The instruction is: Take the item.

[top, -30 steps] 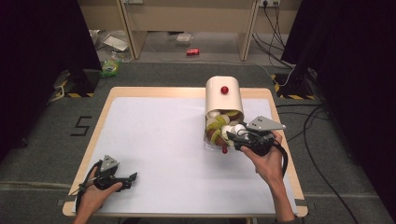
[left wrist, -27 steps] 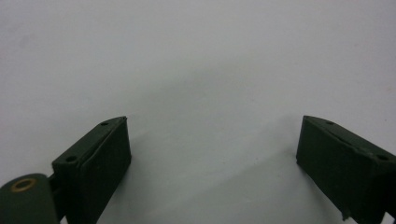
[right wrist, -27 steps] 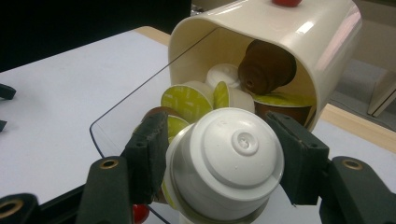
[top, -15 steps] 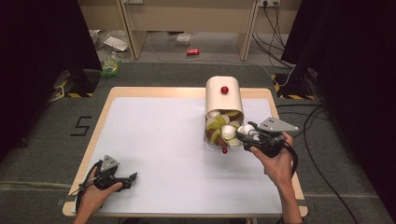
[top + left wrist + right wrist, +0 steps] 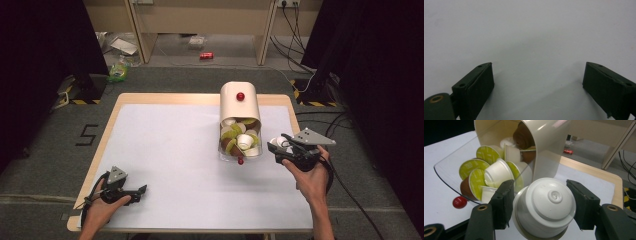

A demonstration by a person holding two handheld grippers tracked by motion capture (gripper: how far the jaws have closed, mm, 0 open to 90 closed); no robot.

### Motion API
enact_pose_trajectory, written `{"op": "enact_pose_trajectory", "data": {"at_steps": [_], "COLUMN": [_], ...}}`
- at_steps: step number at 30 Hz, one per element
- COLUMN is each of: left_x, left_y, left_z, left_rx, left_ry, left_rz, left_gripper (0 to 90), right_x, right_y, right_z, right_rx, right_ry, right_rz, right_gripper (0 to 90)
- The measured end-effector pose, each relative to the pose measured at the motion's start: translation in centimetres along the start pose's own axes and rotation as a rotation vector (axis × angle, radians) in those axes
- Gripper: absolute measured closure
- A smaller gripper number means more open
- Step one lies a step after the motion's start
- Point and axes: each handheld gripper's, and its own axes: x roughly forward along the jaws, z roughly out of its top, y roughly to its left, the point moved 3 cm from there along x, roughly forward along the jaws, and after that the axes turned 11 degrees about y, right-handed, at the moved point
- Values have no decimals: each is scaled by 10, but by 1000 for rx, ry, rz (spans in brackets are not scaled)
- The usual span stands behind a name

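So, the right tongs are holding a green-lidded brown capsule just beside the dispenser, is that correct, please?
Not quite: the capsule in the right tongs is white, as the right gripper view shows. They do hold it just beside the dispenser.

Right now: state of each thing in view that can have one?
Capsule dispenser: clear drawer pulled open, full of capsules.
White capsule: out of the drawer, clamped between the jaws, base toward the camera.
Right gripper: shut on the capsule.
Left gripper: open, resting on the table.

Capsule (image 5: pixel 544 207) between the right tongs (image 5: pixel 541 205), right of the dispenser (image 5: pixel 239 106).
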Motion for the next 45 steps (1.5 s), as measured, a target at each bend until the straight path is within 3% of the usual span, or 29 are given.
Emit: {"op": "enact_pose_trajectory", "data": {"at_steps": [15,45], "left_x": [0,0], "left_y": [0,0], "left_z": [0,0], "left_rx": [1,0], "left_ry": [1,1], "left_rz": [-1,-2], "left_gripper": [91,92], "right_x": [5,37], "right_y": [-13,-30], "right_z": [-20,-61], "right_rx": [28,91], "right_ry": [20,117], "right_rz": [-19,-49], "right_gripper": [417,417]}}
